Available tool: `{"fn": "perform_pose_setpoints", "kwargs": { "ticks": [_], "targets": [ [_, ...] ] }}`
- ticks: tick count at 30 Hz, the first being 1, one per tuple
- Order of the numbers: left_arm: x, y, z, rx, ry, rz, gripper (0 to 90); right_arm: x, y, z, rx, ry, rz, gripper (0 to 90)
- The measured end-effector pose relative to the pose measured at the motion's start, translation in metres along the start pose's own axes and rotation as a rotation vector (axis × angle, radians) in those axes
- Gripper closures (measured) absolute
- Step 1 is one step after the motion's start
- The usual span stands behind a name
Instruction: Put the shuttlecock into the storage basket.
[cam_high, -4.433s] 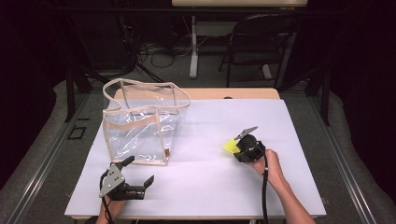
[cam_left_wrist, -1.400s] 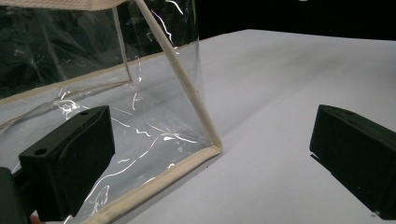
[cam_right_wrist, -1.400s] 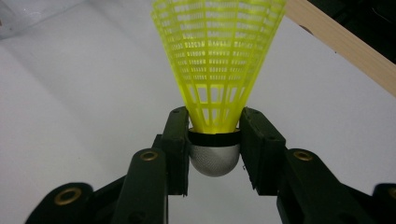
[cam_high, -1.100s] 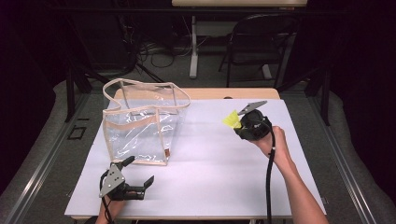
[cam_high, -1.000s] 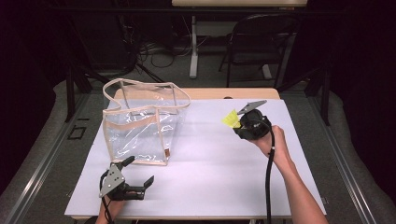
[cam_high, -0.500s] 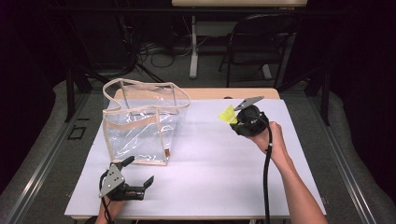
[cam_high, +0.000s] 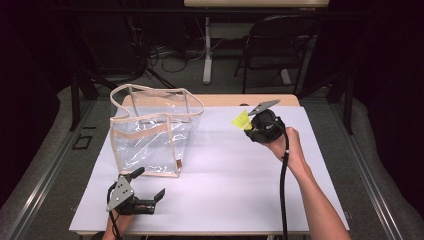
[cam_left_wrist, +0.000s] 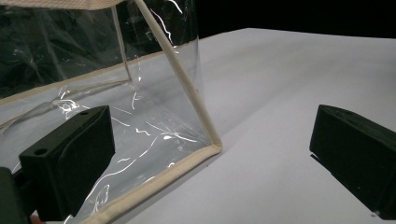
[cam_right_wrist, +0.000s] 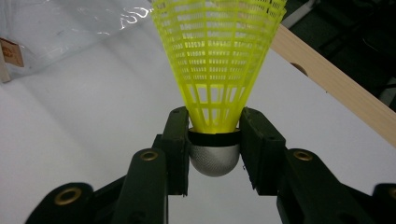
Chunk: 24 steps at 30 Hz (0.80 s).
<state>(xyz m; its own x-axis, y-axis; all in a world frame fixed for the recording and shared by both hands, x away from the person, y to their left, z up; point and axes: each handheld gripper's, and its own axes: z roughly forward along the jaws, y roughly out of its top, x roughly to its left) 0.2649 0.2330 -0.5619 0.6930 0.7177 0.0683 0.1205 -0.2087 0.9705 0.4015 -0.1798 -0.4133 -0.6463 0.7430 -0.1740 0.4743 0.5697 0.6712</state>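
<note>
Yellow plastic shuttlecock (cam_right_wrist: 218, 60), mesh skirt intact, silver cap with black band, is pinched at the cap by the right gripper (cam_high: 252, 125) fingers. It has moved from mid-table toward 1 o'clock, above the white table (cam_high: 225, 190), well apart from the clear plastic tote bag (cam_high: 152, 132) at 10 o'clock. Judgement: carry under way, drop pending. Left gripper (cam_high: 150, 197) rests at 7 o'clock, fingers spread, empty.
</note>
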Motion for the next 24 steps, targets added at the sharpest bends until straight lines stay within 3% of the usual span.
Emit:
{"fn": "perform_pose_setpoints", "kwargs": {
  "ticks": [24],
  "targets": [
    [0.000,0.000,0.001,0.000,-0.003,-0.005,0.1,0.004,0.028,0.000,-0.025,0.007,-0.036,64.8]
  ]
}}
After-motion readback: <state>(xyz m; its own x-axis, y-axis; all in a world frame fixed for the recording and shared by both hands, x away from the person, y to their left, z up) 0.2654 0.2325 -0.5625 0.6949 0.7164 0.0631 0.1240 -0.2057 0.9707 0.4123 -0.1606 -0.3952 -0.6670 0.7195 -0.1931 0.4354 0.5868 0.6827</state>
